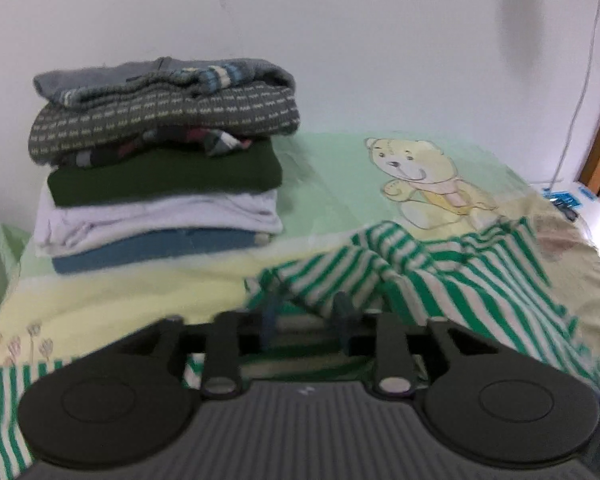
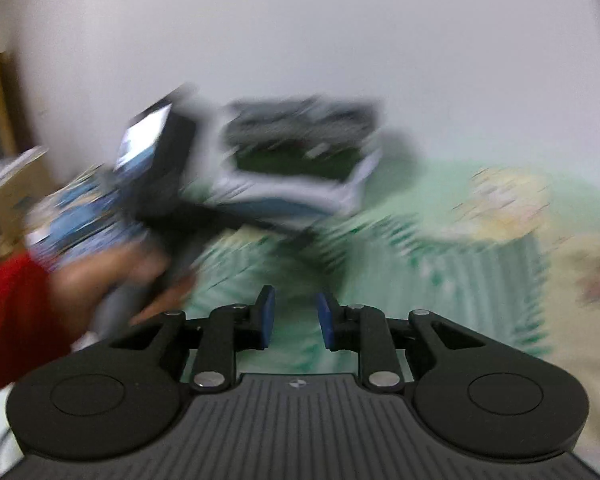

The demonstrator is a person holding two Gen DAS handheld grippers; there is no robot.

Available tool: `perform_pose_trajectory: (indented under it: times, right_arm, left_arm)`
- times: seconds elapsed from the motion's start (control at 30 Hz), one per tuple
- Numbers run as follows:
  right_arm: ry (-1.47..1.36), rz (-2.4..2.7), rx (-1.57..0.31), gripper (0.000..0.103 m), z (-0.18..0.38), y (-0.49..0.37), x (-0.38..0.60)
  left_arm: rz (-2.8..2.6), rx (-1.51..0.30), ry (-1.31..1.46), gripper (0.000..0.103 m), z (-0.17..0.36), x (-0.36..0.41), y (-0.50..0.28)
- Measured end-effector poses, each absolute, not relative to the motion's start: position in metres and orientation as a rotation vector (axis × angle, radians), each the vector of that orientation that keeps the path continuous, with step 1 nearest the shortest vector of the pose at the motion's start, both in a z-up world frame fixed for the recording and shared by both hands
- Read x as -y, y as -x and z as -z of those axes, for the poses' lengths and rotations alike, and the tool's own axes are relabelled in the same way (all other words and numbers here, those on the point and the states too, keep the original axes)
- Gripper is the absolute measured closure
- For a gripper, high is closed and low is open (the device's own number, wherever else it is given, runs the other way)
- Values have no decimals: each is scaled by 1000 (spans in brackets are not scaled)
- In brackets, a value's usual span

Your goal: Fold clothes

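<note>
Honestly, the striped shirt [image 1: 400, 272] looks soft and floppy, best pinched at an edge; left tongs [image 1: 306, 312] seem spread around a fold, right tongs [image 2: 296, 318] gape empty.

The tongs [image 2: 296, 318] are matt black plastic with blue pads [image 2: 269, 312] and shiny metal pivot pins [image 2: 384, 379]. The striped garment [image 1: 440, 276] is soft cloth, the top sweaters [image 1: 164, 120] on the stack coarse knit. The bear-print cover [image 1: 332, 184] looks like smooth fabric.
</note>
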State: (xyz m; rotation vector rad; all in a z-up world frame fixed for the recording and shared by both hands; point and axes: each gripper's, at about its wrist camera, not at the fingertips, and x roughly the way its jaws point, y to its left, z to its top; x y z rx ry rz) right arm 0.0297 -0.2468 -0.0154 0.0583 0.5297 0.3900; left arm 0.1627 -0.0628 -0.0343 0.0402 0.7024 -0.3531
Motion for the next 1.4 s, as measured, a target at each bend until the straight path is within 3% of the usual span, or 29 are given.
perform_pose_trajectory:
  times: [0.13, 0.2, 0.37, 0.4, 0.43, 0.53, 0.6, 0.7, 0.9, 0.93, 0.97, 1.03, 1.2, 1.23, 1.3, 1.4]
  right_arm:
    - [12, -322, -568, 76, 13, -90, 258]
    - [22, -367, -628, 75, 22, -120, 252]
    - [79, -437, -694, 70, 46, -164, 239]
    - [103, -448, -695, 74, 49, -167, 236]
    - [136, -453, -696, 94, 50, -166, 232]
    - [171, -471, -671, 98, 41, -163, 226]
    - [162, -483, -628, 98, 30, -163, 223]
    - [157, -490, -572, 103, 23, -171, 214]
    - [124, -515, -594, 103, 41, -185, 203]
    - [92, -517, -594, 95, 42, -183, 211]
    - [68, -525, -603, 78, 41, -181, 220]
    - [77, -538, -634, 63, 41, -177, 236]
    - [157, -600, -656, 62, 50, -176, 251]
    - [147, -615, -677, 67, 55, -180, 253]
    - [119, -636, -706, 94, 61, -185, 255]
    - [99, -648, -653, 97, 43, -180, 256]
  left_arm:
    - [412, -740, 45, 66, 35, 62, -143]
    - [427, -761, 88, 53, 38, 64, -127]
    - [466, -832, 170, 38, 49, 71, -93]
    - [478, -850, 184, 37, 52, 72, -88]
    - [487, -862, 183, 37, 56, 76, -82]
    - [468, -863, 143, 46, 67, 93, -69]
    - [468, -873, 143, 70, 74, 101, -68]
    - [436, -860, 134, 89, 77, 113, -66]
    - [356, -798, 91, 92, 75, 123, -50]
    - [350, -787, 74, 92, 74, 124, -48]
    - [344, -777, 58, 92, 73, 126, -45]
    - [338, -752, 38, 93, 70, 129, -37]
    - [303, -764, 34, 93, 71, 135, -38]
    - [296, -769, 41, 93, 70, 135, -39]
    - [288, -776, 46, 93, 69, 136, -38]
    - [273, -769, 50, 93, 68, 135, -40]
